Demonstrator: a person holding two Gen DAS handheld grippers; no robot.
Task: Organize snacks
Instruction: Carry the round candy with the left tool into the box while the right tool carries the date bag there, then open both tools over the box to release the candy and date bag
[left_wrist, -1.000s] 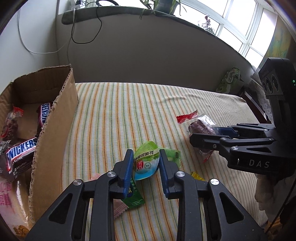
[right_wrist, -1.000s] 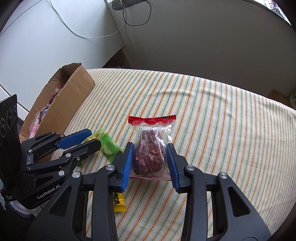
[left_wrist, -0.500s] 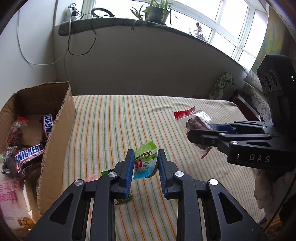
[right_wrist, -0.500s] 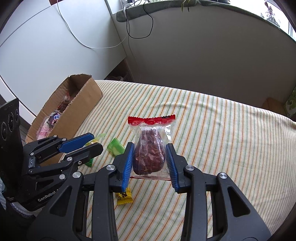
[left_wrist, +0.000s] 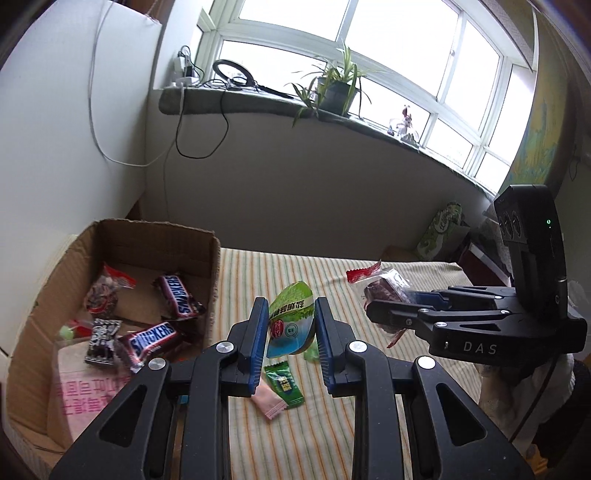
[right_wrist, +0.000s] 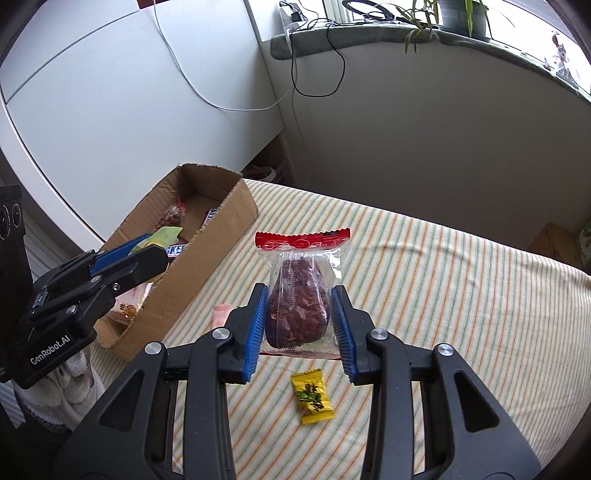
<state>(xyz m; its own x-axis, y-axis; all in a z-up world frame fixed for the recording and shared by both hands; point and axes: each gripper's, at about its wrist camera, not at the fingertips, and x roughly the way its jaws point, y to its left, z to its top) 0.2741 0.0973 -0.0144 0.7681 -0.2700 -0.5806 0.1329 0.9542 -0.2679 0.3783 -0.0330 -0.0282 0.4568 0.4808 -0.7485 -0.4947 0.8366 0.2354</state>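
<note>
2 Snickers bars (left_wrist: 153, 338) and other wrapped snacks inside cardboard box (left_wrist: 155, 236).

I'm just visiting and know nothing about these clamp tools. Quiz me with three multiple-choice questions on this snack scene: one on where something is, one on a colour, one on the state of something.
1. Where do the Snickers bars lie?
A. In the cardboard box
B. On the striped cloth
C. On the windowsill

2. What colour is the sealed top edge of the clear packet in the right gripper?
A. Blue
B. Red
C. Yellow

3. What is the left gripper doing?
A. Standing open and empty
B. Resting inside the box
C. Gripping a green and white packet

Answers:
1 A: the Snickers bars lie in the cardboard box.
2 B: the clear packet in the right gripper has a red top strip.
3 C: the left gripper has its fingers pressed on the green and white packet.
</note>
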